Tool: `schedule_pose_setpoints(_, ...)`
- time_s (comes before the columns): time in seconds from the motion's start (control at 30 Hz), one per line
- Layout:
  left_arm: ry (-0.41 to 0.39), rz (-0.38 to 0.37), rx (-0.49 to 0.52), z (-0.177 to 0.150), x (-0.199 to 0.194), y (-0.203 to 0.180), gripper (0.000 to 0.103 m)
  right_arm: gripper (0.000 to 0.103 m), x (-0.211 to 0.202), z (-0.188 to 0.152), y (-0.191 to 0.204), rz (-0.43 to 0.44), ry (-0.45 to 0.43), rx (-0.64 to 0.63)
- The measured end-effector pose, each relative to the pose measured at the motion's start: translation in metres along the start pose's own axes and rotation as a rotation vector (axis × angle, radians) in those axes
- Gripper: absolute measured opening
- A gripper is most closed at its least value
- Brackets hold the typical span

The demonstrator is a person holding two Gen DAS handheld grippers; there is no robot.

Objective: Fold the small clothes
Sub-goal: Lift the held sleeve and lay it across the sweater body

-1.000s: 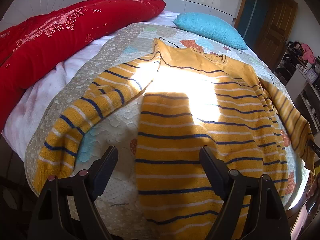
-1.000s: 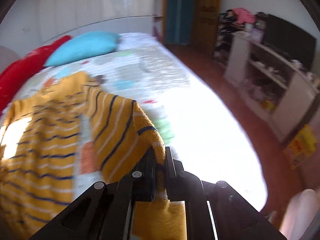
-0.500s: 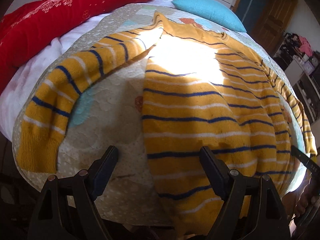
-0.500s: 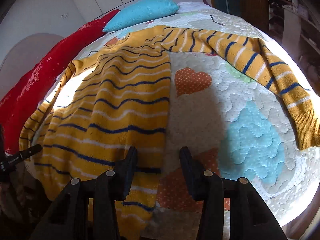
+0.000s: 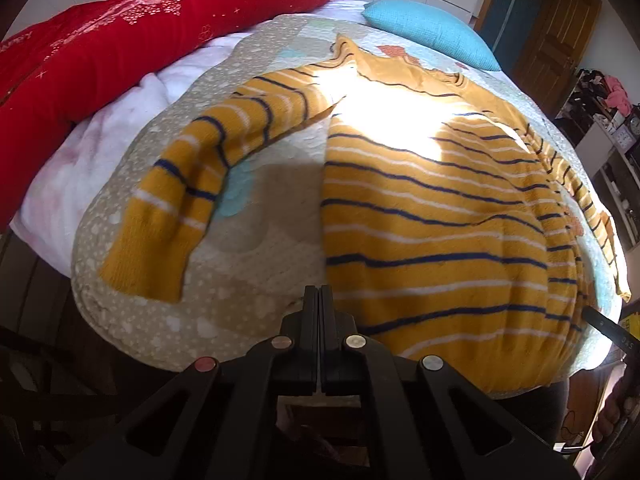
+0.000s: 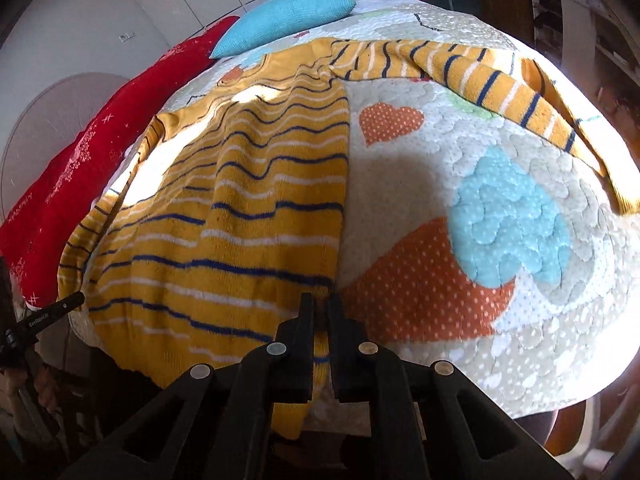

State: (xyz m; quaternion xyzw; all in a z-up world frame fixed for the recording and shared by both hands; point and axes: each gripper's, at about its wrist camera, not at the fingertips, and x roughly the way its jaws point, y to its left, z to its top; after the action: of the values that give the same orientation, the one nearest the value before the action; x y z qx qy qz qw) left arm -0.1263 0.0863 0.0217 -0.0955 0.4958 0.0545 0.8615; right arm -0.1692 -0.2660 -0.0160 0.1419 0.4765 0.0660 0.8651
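A yellow sweater [image 5: 432,216] with navy and white stripes lies spread flat on the quilted bed cover [image 5: 256,248], both sleeves out to the sides. My left gripper [image 5: 319,294] is shut at the sweater's lower left hem corner; whether cloth is between the fingers is not clear. In the right wrist view the same sweater [image 6: 240,216] fills the left half, and my right gripper [image 6: 321,304] is shut on its lower right hem corner, with yellow cloth between the fingers. The right sleeve [image 6: 492,84] lies out across the cover.
A red quilt [image 5: 100,44] lies along the bed's left side and a blue pillow [image 5: 428,32] at the head. The bed's near edge drops off just under both grippers. Shelves with clutter [image 5: 600,96] stand to the right.
Both grippers have dropped to the sweater's bottom hem and closed. The right gripper let go of the right sleeve earlier, which now lies spread on the cover.
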Motion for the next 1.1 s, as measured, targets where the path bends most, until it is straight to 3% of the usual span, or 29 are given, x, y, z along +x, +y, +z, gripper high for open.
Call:
schedule_pose_setpoints(0.1,0.026,-0.018,-0.03,-0.009,0.0,0.014,0.0,0.008,0.003,-0.016,0.001,-0.027,0.036,-0.036)
schedule_pose_setpoints(0.17,0.023,-0.002,-0.035,-0.012,-0.001,0.017,0.009,0.008,0.002,-0.021,-0.001,-0.032,0.031,-0.036)
schedule_pose_setpoints(0.23,0.002,0.031,-0.033,-0.012,-0.004,0.015,0.043,0.012,0.0,-0.02,-0.004,-0.029,0.016,-0.021)
schedule_pose_setpoints(0.27,-0.018,0.044,-0.032,-0.011,-0.007,0.012,0.051,0.014,0.0,-0.019,-0.005,-0.034,0.005,-0.012)
schedule_pose_setpoints(0.33,-0.057,0.054,-0.022,-0.008,-0.014,0.006,0.058,0.026,-0.003,-0.015,-0.008,-0.045,-0.015,-0.002)
schedule_pose_setpoints(0.47,-0.112,0.07,0.015,-0.002,-0.026,-0.01,0.074,0.04,-0.008,-0.008,-0.007,-0.083,-0.053,0.0)
schedule_pose_setpoints(0.7,-0.145,0.083,0.101,0.003,-0.03,-0.034,0.076,0.054,-0.018,0.005,-0.011,-0.111,-0.126,0.051)
schedule_pose_setpoints(0.83,-0.144,0.054,0.121,0.011,-0.029,-0.049,0.076,0.07,-0.024,0.013,-0.021,-0.167,-0.243,0.119)
schedule_pose_setpoints(1.1,-0.152,0.013,0.198,0.023,-0.024,-0.079,0.076,0.07,-0.009,0.027,-0.047,-0.083,-0.224,0.246)
